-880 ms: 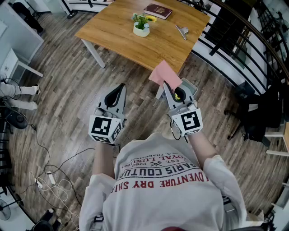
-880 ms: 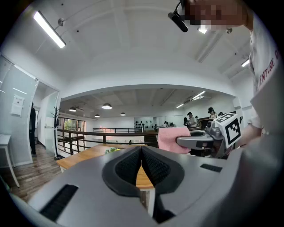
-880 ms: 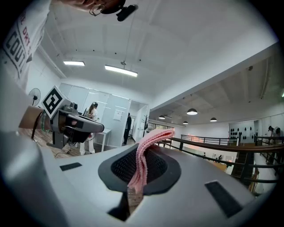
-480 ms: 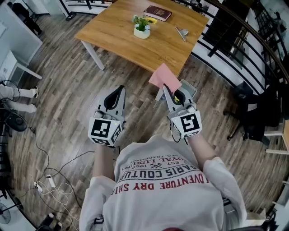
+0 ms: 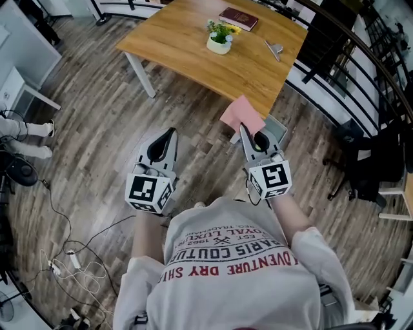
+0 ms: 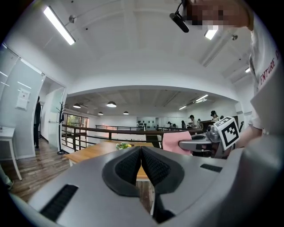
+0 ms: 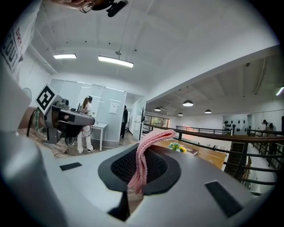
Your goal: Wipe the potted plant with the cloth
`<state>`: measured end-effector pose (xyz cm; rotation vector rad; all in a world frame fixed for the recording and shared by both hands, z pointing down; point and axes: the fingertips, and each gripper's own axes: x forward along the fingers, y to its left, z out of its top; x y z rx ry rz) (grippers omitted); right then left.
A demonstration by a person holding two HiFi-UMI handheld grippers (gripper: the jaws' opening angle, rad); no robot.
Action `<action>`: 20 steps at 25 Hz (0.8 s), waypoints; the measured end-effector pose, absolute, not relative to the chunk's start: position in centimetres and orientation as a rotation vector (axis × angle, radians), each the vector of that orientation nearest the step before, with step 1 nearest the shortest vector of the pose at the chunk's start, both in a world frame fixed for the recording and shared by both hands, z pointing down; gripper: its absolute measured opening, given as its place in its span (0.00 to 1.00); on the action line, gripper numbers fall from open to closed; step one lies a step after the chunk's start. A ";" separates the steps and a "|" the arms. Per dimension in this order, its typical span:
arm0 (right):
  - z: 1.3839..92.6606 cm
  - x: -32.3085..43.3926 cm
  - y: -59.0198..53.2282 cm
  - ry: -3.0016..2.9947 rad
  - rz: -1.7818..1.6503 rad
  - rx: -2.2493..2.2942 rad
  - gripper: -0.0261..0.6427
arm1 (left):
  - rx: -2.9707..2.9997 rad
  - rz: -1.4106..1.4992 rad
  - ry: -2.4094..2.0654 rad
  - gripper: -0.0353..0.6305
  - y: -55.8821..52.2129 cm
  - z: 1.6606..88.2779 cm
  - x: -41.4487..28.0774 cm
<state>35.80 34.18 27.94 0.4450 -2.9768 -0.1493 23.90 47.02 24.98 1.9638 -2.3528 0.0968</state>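
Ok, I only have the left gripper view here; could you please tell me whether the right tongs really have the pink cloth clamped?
Observer: Yes. In the right gripper view the right tongs are shut on the pink cloth, which stands up between the pads and flops forward.
Operator: Thank you. What else is on the table besides the potted plant?
Observer: The head view shows a dark red book beyond the potted plant and a small metal object to its right on the table.
Operator: Are we at the table?
Observer: Not yet. The left tongs hang over the wood floor, short of the table's near edge.
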 end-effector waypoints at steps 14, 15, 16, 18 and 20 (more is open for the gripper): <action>31.2 25.8 27.1 -2.941 -0.103 0.435 0.09 | 1.804 0.096 -2.385 0.08 43.3 28.5 13.7; 31.4 24.7 25.6 -2.943 -0.100 0.434 0.09 | 1.795 0.102 -2.393 0.08 42.1 28.6 12.6; 31.6 23.5 24.1 -2.944 -0.098 0.435 0.09 | 1.787 0.108 -2.399 0.08 40.7 28.6 11.5; 31.7 21.3 20.8 -2.948 -0.094 0.441 0.09 | 1.781 0.126 -2.404 0.08 37.7 28.5 9.3; 31.7 19.2 17.3 -2.949 -0.093 0.451 0.09 | 1.787 0.142 -2.407 0.08 34.3 28.2 7.2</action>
